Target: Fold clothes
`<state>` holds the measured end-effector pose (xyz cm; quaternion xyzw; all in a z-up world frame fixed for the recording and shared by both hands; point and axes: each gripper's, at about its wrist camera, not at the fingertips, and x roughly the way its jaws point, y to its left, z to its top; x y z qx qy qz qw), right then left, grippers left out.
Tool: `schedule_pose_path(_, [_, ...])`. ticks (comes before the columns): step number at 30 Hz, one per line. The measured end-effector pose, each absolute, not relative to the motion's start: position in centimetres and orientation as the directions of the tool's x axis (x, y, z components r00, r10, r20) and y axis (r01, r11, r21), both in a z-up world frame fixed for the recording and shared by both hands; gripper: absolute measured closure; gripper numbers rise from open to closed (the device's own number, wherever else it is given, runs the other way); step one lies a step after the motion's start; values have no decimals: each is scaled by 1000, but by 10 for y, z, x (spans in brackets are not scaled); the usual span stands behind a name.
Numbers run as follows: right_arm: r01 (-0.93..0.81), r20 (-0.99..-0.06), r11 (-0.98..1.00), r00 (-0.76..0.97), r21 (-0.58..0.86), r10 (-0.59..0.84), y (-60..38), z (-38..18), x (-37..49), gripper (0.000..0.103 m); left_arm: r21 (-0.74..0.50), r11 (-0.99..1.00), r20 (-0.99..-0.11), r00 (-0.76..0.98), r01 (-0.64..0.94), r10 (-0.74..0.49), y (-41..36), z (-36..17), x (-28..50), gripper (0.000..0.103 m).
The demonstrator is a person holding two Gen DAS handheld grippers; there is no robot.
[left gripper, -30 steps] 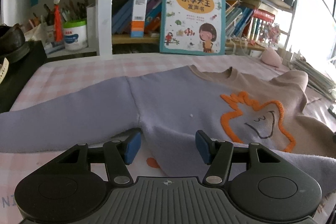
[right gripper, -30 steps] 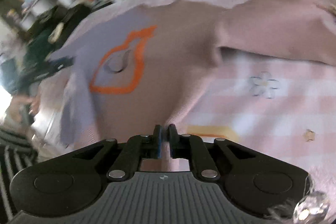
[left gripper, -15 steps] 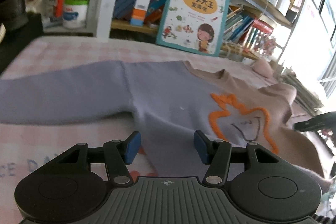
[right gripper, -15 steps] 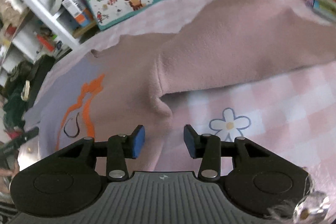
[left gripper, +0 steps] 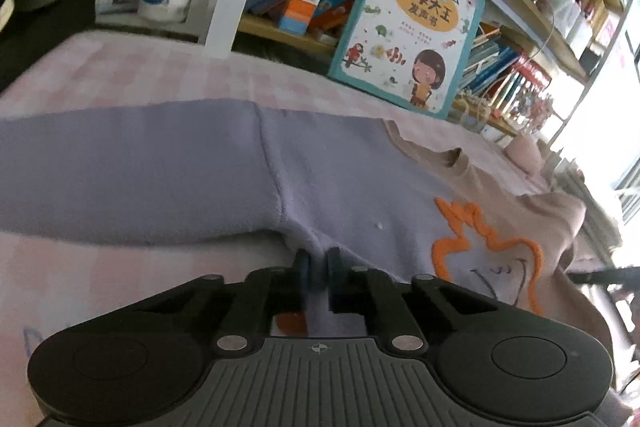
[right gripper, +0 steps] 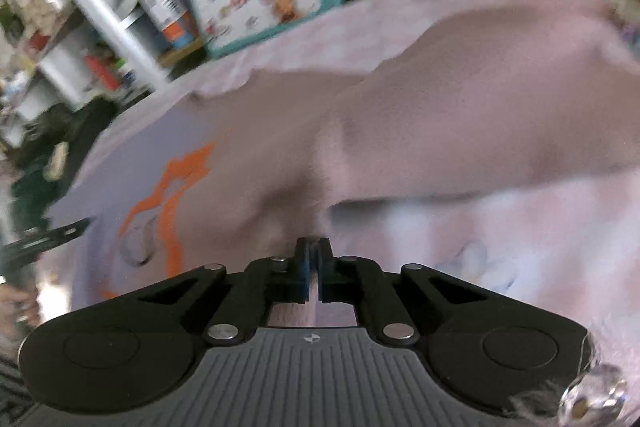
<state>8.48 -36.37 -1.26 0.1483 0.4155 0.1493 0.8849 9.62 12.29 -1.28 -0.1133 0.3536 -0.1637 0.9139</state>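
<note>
My left claw (left gripper: 318, 269) pinches the sweater (left gripper: 328, 183) at the purple armpit, low in the frame's centre. My right claw (right gripper: 315, 259) pinches its beige side near the other armpit. The sweater lies spread across the pink checked cloth (left gripper: 132, 67), a picture book (left gripper: 408, 27) standing behind, upper centre.
</note>
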Motion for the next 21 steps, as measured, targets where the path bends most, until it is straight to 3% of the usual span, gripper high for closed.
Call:
schedule_pose_path(4, [-85,-652,969,726,231,219,-363,-15,104,103,-96,974,-641,736,207,-219,108,-2,104,98])
schedule_pose_path(9, [-83,-669,952,694,295,268,-362,-19,106,100,32,970,-664,731,240,-158,97,2,90,94])
schedule_pose_path(10, [-94,-671,950,686,299,279,-360,-18,103,97,19,970,-666,727,240,-167,100,3,85,94])
schedule_pose_path(12, [-116,-677,944,671,308,303,-354,-16,95,67,-36,971,-669,716,237,-200,108,2,78,87])
schedule_pose_path(13, [-127,-679,942,663,312,314,-351,-15,92,65,-70,970,-671,709,233,-219,112,1,76,86])
schedule_pose_path(16, [-160,-686,932,639,325,348,-343,-11,81,66,-167,962,-668,693,216,-272,121,-3,72,86])
schedule_pose_path(18, [-199,-704,944,630,263,329,-329,-11,74,88,-208,956,-661,691,206,-293,125,-4,70,86])
schedule_pose_path(21, [-245,-714,955,638,167,288,-319,-9,70,98,-225,953,-654,693,204,-303,125,-5,66,86])
